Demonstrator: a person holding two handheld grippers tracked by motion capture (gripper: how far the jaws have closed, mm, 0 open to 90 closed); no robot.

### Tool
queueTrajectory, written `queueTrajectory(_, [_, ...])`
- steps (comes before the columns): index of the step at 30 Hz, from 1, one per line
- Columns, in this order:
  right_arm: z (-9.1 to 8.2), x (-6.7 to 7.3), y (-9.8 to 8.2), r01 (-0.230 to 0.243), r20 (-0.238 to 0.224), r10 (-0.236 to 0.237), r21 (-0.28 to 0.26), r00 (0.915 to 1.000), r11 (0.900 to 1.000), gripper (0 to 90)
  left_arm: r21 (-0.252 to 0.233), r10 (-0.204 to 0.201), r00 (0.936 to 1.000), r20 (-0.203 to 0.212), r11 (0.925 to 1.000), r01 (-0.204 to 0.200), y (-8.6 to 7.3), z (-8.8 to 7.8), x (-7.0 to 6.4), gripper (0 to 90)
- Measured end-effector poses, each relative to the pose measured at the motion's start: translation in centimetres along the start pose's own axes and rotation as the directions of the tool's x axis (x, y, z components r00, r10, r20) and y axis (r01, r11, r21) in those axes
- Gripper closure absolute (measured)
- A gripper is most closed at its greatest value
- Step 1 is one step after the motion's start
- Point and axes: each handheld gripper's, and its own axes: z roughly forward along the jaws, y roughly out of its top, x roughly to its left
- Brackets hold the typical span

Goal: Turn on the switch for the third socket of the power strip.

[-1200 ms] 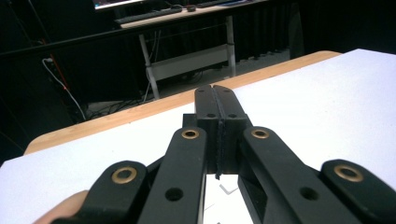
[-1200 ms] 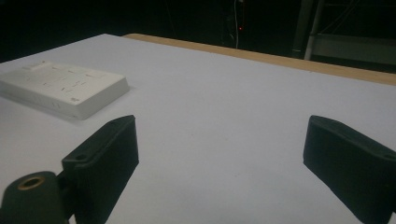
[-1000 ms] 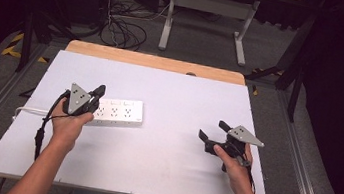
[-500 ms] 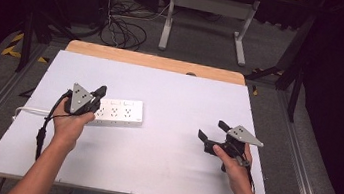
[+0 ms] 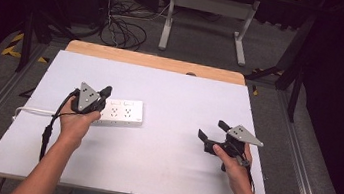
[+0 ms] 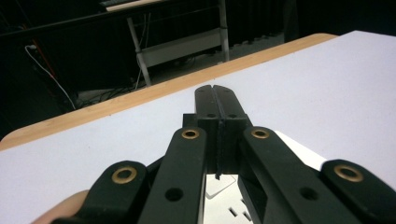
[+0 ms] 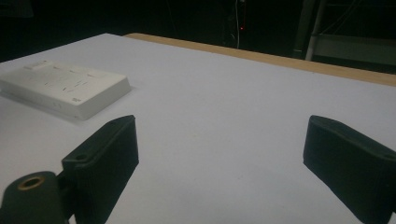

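We keep our left claw [image 5: 105,91] clenched with nothing inside, just over the 9 o'clock end of the white power strip [image 5: 122,113], which lies flat on the desk [image 5: 180,98]. Our right claw [image 5: 211,131], at 3 o'clock and well apart from the strip, is released.

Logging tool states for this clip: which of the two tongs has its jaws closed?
The left tongs, over the white plastic power strip: their black jaws meet with nothing between. The right tongs stand wide open over the bare white tabletop.
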Motion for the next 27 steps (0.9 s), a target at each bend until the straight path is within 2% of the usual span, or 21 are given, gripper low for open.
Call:
queueTrajectory(4, [0.0,0.0,0.0,-0.002,0.001,0.002,0.002,1.0000,1.000,10.7,0.015,-0.004,1.0000,0.009,0.9999,0.004,0.0,0.3,-0.1,89.7])
queueTrajectory(14, [0.0,0.0,0.0,-0.005,0.004,0.005,0.001,1.0000,1.000,10.8,0.026,0.019,0.9995,0.026,0.9995,-0.020,0.5,1.1,-0.9,89.7])
queueTrajectory(23, [0.1,-0.1,0.0,-0.003,0.004,0.003,-0.002,1.0000,1.000,10.8,0.055,0.018,0.9990,0.042,0.9983,-0.020,0.4,2.2,-1.3,89.5])
queueTrajectory(27, [0.1,-0.1,0.1,-0.003,0.004,0.003,-0.002,1.0000,1.000,10.8,0.061,0.032,0.9985,0.044,0.9975,-0.034,0.6,2.6,-1.5,89.3])
